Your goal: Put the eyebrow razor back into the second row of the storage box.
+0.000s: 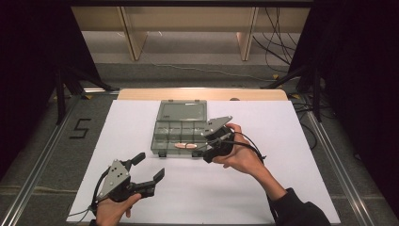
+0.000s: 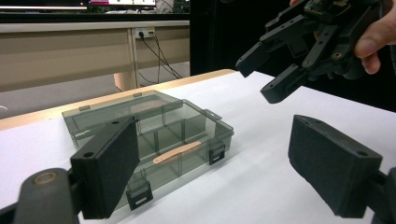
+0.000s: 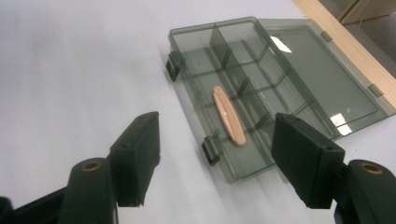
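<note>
A smoky translucent compartment box lies with its lid folded flat behind it on the white sheet. A pale tan flat strip rests in its long front compartment. My right gripper hovers at the box's front right corner, jaws apart and empty. In the right gripper view the gripper looks down on the strip and the box. My left gripper sits low near the front left, open with nothing in it. The left gripper view, past its own jaws, has the box, strip and right gripper.
The white sheet covers the table, with a wooden edge at the far side. Beyond it stand wooden bench legs and loose cables on the floor. Dark curtains flank both sides.
</note>
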### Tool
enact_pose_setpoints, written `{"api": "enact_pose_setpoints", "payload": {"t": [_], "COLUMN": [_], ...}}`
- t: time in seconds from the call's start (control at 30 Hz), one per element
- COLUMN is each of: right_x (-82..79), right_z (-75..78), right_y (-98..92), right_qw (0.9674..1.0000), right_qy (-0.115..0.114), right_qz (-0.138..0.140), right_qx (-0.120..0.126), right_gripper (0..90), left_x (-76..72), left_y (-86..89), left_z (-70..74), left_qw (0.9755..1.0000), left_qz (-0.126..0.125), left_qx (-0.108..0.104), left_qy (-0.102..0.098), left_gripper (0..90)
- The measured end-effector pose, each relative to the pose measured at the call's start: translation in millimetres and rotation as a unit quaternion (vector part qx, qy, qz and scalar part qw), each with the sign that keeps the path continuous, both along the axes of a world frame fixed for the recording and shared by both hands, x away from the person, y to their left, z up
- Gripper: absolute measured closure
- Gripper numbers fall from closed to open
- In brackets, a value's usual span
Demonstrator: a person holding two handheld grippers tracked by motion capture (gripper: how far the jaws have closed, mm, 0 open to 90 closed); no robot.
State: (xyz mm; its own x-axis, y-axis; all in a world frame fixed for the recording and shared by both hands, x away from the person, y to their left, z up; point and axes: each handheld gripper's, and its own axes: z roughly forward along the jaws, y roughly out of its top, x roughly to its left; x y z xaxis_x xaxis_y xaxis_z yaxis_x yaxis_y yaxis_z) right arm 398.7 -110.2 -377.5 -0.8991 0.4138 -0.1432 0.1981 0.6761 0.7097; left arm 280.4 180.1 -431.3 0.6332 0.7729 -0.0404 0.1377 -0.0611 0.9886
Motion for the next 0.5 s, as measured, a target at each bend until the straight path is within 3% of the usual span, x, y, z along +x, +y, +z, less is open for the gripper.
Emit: {"api": "enact_pose_setpoints", "payload": {"t": [0.1,0.5], "right_x": [-4.2,-7.6], "right_z": [-3.0,-8.0], "right_y": [-7.3,-20.9], "right_qw": [0.9997,0.9976], "right_qy": [0.000,0.002], "right_qz": [-0.005,-0.024], "right_qx": [0.025,0.064], "right_gripper": [33.3,30.3], "left_x": [-0.1,-1.1], "left_y": [0.0,-0.2], "left_z": [0.1,0.4], "left_qw": [1.0000,1.0000], "left_qz": [0.000,0.000], "left_qx": [0.000,-0.004], "left_qy": [0.000,0.002], "left_gripper": [16.1,16.1]}}
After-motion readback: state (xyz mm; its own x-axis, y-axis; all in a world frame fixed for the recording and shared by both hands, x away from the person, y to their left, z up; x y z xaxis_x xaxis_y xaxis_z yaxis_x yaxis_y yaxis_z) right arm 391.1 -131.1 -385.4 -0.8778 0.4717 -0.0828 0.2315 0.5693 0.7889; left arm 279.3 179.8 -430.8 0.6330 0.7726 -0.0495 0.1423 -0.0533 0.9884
